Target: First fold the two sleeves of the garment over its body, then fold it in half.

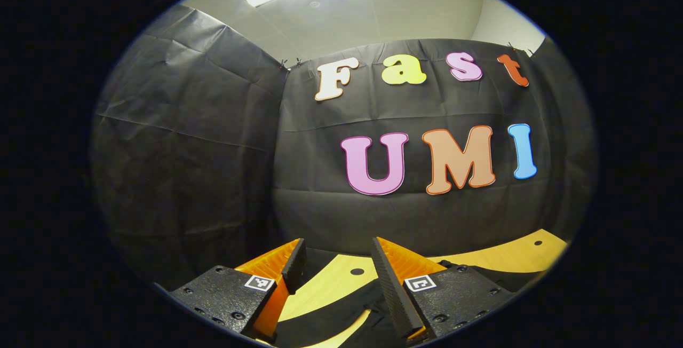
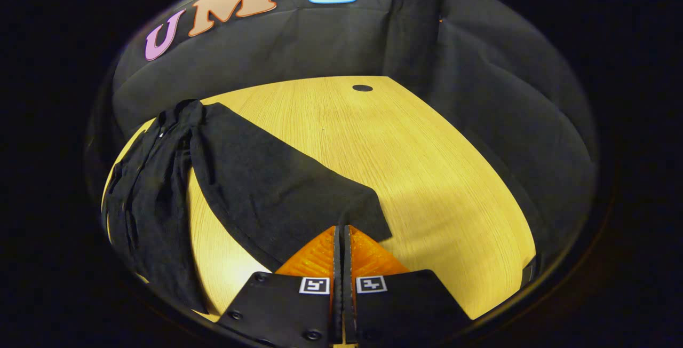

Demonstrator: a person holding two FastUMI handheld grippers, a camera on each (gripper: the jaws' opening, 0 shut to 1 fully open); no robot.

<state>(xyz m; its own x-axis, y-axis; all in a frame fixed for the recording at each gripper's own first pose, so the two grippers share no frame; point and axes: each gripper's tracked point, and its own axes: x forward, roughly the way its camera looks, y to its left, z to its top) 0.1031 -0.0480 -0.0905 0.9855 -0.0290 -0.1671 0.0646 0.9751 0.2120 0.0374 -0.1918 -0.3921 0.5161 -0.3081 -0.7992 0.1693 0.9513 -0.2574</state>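
The black garment (image 2: 144, 204) lies bunched along the left side of the wooden table (image 2: 427, 177) in the right gripper view. One sleeve (image 2: 267, 177) stretches from it across the table toward me. My right gripper (image 2: 341, 229) is shut on that sleeve's cuff edge, low over the table. In the left gripper view, my left gripper (image 1: 336, 246) is open and raised, pointing at the booth wall. Black garment cloth (image 1: 341, 313) lies on the table below its fingers, not touched by them.
The table (image 1: 331, 286) has small round holes (image 2: 362, 88) near its far edge. Black cloth walls close off the booth behind and to the right. Bare wood spreads to the right of the sleeve.
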